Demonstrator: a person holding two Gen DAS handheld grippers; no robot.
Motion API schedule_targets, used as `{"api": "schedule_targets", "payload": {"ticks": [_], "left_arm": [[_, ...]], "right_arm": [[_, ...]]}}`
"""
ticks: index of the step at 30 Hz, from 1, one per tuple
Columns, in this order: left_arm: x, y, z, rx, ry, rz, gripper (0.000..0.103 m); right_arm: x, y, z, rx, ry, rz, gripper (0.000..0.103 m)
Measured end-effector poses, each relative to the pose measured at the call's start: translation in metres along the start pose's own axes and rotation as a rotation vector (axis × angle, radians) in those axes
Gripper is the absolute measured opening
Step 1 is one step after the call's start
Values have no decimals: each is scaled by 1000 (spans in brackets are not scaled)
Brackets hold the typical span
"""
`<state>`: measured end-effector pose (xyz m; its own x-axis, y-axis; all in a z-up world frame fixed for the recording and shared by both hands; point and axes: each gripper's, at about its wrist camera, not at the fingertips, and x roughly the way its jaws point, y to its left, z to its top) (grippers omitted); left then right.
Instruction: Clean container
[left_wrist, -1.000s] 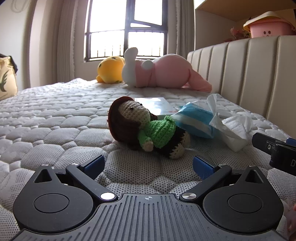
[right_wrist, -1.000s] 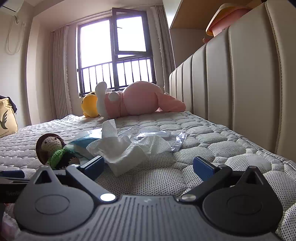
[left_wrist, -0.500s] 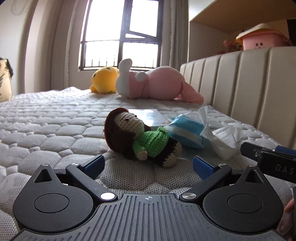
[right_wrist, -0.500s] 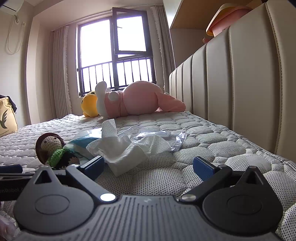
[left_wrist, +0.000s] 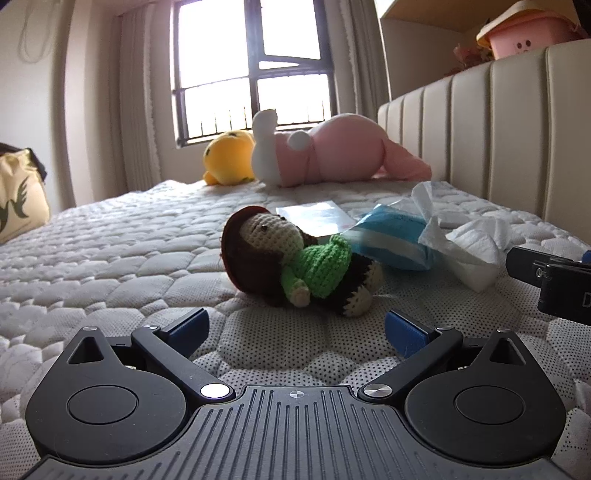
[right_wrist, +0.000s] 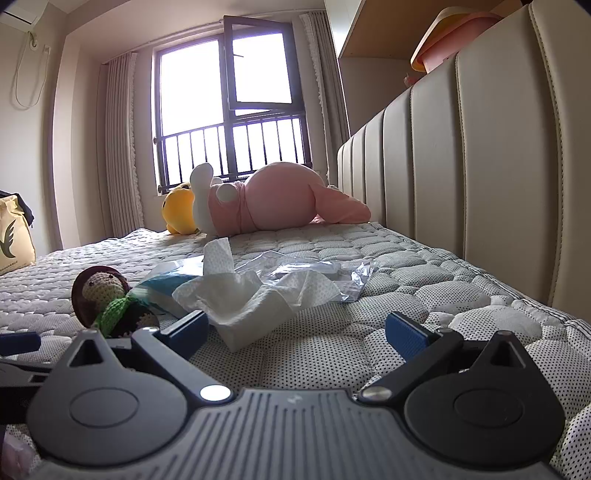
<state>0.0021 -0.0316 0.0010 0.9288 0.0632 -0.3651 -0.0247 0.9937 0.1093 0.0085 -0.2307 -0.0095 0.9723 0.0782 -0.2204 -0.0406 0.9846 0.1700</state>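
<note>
A crocheted doll (left_wrist: 295, 258) with brown hair and a green jumper lies on the mattress (left_wrist: 110, 258), just ahead of my left gripper (left_wrist: 295, 326), which is open and holds nothing. Behind the doll rest a blue tissue pack (left_wrist: 395, 236) and a crumpled white tissue (left_wrist: 469, 247). In the right wrist view, my right gripper (right_wrist: 295, 328) is open and empty, low over the mattress (right_wrist: 406, 295), with the white tissue (right_wrist: 251, 295) close in front of its left finger. The doll (right_wrist: 107, 299) is at the left. Clear plastic wrap (right_wrist: 317, 269) lies beyond the tissue.
A pink plush (left_wrist: 332, 151) and a yellow plush (left_wrist: 229, 158) lie at the far end under the window. The padded headboard (right_wrist: 480, 166) runs along the right. A pink tub (left_wrist: 528, 29) stands on the shelf above. A yellow bag (left_wrist: 18, 199) stands at the left.
The left gripper's view has shifted and tilted a little, and the doll now appears slightly closer. The right gripper has stayed in place. Both stay open.
</note>
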Motion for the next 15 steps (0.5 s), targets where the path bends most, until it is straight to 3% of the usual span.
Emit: {"api": "schedule_targets", "payload": {"ticks": [9, 15], "left_arm": [[5, 18, 0, -111, 41, -73, 103], [5, 6, 1, -63, 50, 7, 103]], "right_arm": [[-1, 0, 0, 0, 0, 0, 103], [-1, 1, 0, 0, 1, -2, 103]]}}
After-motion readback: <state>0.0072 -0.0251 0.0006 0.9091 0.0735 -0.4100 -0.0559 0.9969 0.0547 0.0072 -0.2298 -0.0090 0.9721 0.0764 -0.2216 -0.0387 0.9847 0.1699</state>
